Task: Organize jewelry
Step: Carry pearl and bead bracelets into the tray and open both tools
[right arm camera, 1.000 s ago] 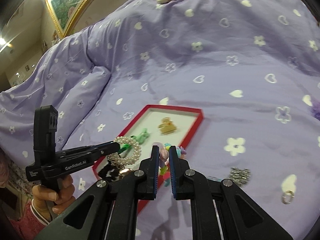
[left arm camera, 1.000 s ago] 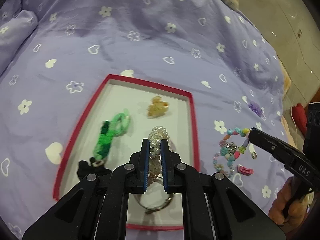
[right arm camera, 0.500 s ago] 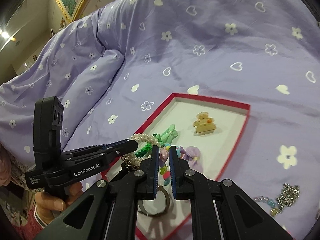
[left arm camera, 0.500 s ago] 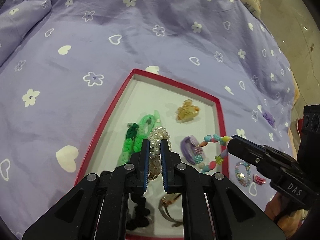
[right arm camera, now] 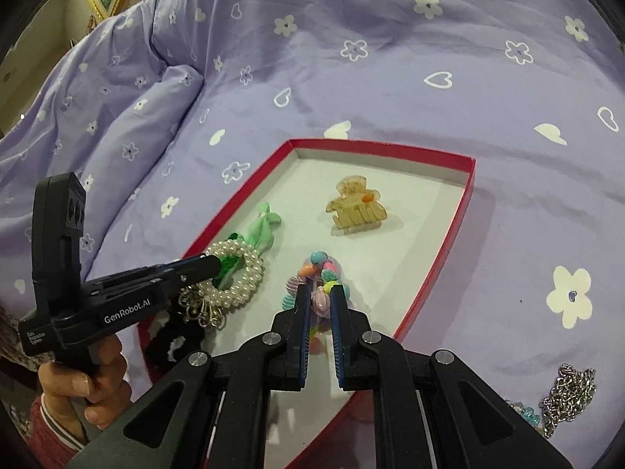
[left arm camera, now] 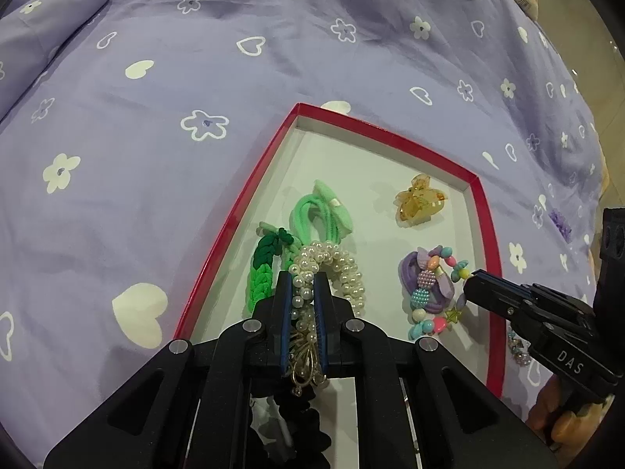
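Left gripper (left arm camera: 303, 275): fingers nearly closed, clamped on the pearl bracelet (left arm camera: 332, 269), over the near-left part of the red tray (left arm camera: 234, 219). Right gripper (right arm camera: 321, 293): fingers nearly closed, pinching the colourful bead bracelet (right arm camera: 320, 269), over the tray's near middle. Green hair ties (left arm camera: 312, 215) lie inside the tray, beside the pearls.

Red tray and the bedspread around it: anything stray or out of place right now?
Yes. A silver chain and a small blue beaded piece lie on the purple bedspread, outside the red tray. Both grippers hold their bracelets over the tray.
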`<state>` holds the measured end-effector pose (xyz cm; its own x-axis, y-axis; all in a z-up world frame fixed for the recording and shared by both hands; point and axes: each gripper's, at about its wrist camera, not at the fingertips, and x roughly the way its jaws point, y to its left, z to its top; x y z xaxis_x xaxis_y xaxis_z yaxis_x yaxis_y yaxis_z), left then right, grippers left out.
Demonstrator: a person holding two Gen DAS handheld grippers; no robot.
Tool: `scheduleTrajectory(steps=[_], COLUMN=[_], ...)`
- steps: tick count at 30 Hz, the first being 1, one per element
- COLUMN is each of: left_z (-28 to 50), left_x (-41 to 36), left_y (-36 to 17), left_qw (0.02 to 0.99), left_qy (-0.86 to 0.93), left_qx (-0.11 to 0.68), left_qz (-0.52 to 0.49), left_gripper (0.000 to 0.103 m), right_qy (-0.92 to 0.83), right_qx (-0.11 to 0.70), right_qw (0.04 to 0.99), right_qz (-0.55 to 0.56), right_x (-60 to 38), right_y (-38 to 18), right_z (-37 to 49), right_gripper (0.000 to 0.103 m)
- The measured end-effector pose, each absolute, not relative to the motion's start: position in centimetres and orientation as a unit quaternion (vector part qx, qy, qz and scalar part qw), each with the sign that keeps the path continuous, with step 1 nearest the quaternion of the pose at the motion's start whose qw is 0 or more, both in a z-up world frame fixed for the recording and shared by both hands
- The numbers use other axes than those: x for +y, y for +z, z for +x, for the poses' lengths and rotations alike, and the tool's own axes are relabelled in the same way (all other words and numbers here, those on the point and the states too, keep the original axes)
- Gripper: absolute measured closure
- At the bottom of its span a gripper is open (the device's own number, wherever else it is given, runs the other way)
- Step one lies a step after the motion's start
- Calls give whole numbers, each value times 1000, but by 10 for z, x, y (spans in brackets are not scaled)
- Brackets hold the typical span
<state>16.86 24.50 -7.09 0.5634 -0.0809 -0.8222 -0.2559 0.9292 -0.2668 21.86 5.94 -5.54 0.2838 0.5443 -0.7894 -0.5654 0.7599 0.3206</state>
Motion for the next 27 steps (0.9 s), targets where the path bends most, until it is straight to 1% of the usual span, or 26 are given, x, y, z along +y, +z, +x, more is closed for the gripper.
scheduleTrajectory(steps=[5,7,13,15,18,19,22,23,24,25,26,27], left_z=[170,170,170,169,167,166,161,159,157,154,152,149], left_x=[243,243,242,241,241,240,239,238,236,234,232,228], left_y=[-72,-72,-69,-68,-64,-62,-56,-53,-49,-44,-41,-35], left_qw=[864,864,862,863,865,866,867,868,871,873,876,879], left_qy=[56,60,63,63,68,70,69,68,67,67,66,64], left_qx=[468,469,471,470,468,467,464,462,458,454,450,445], left_qz=[-177,-175,-173,-172,-167,-166,-166,-166,-165,-163,-161,-158], left_gripper=[93,92,91,85,79,79,78,76,72,69,63,61], right_qy=[343,343,344,348,350,351,352,352,353,354,354,354], right_qx=[495,498,500,497,491,489,482,480,475,471,466,461], right_qw=[798,796,795,795,798,799,802,804,806,808,811,814], right_qz=[-17,-15,-10,-10,-4,-1,5,7,10,14,18,21], right_x=[60,59,58,58,55,54,49,46,42,38,32,27], right_y=[-59,-61,-60,-58,-53,-50,-41,-38,-33,-29,-24,-20], right_z=[220,221,222,220,218,217,213,212,209,207,204,202], right_gripper=[93,89,87,86,76,74,73,73,72,66,63,60])
